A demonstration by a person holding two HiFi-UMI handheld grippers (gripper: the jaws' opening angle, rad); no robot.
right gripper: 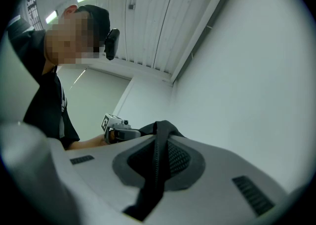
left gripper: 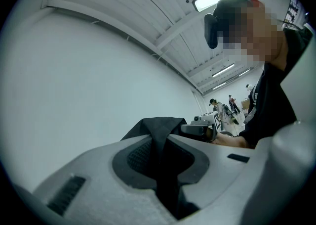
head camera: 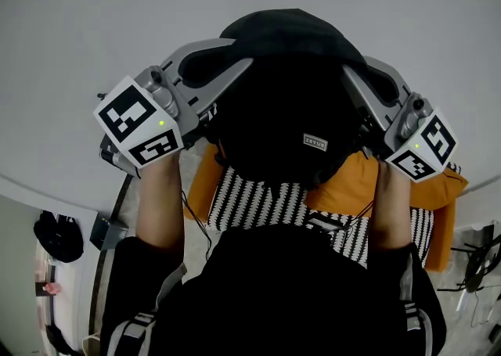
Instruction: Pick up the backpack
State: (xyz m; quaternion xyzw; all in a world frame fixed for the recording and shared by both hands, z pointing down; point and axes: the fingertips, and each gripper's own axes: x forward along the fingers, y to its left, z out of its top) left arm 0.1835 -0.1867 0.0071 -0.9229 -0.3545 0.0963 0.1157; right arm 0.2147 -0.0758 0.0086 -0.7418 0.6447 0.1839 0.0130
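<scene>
dark thing [head camera: 59, 237]: was seen low at the far left of the head view, well apart from everything else; what it was could not be told.
left gripper [head camera: 225, 59]: was held up in the person's left hand, its marker cube [head camera: 141, 124] turned to the camera. its jaws were clenched on a fold of the backpack's black cloth [left gripper: 159, 135], as was shown in the left gripper view [left gripper: 163, 169].
wall [left gripper: 74, 80]: a pale, bare wall was seen to the left of the jaws in the left gripper view.
backpack [head camera: 290, 96]: a black backpack was held in the air between the two grippers, in front of the person's chest, clear of the cloths below it. a small label [head camera: 315, 142] was sewn on the side that faced the head camera.
striped cloth [head camera: 250, 202]: a black-and-white patterned cloth was seen under the backpack, partly covered by it.
orange cloth [head camera: 352, 186]: was laid beside and partly over the striped cloth, and showed past the backpack's lower right edge.
right gripper [head camera: 354, 74]: was held in the person's right hand at the backpack's right side. its jaws were closed tight on a black strap [right gripper: 159, 145], which ran up between them in the right gripper view [right gripper: 155, 169].
cables [head camera: 477, 260]: dark cables were seen at the far right edge, away from the cloths.
</scene>
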